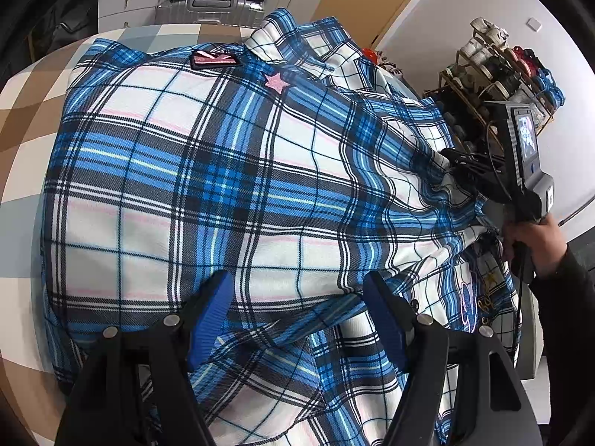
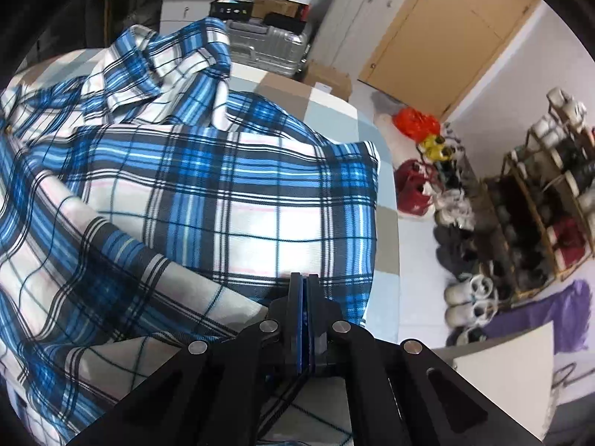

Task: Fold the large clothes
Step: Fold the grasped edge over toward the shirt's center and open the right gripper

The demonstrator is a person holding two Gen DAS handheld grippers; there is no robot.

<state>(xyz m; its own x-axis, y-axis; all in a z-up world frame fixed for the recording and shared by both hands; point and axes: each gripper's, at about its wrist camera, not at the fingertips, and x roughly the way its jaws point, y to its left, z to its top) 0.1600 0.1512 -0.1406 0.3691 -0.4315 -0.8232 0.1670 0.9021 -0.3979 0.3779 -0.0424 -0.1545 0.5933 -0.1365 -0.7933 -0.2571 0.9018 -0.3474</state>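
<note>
left fingers (image 1: 297, 319) spread over the plaid shirt (image 1: 208, 171) — right fingers (image 2: 305, 297) pressed together, pinching its edge

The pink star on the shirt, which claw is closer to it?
Left, I think. The left claw hovers open over the plaid shirt, straight below the pink star. The right claw sits off toward the shirt's right edge.

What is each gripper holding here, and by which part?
The right gripper is shut on the shirt, pinching fabric at its near edge; which part of the garment cannot be told. The left gripper is open over the shirt and holds nothing.
</note>
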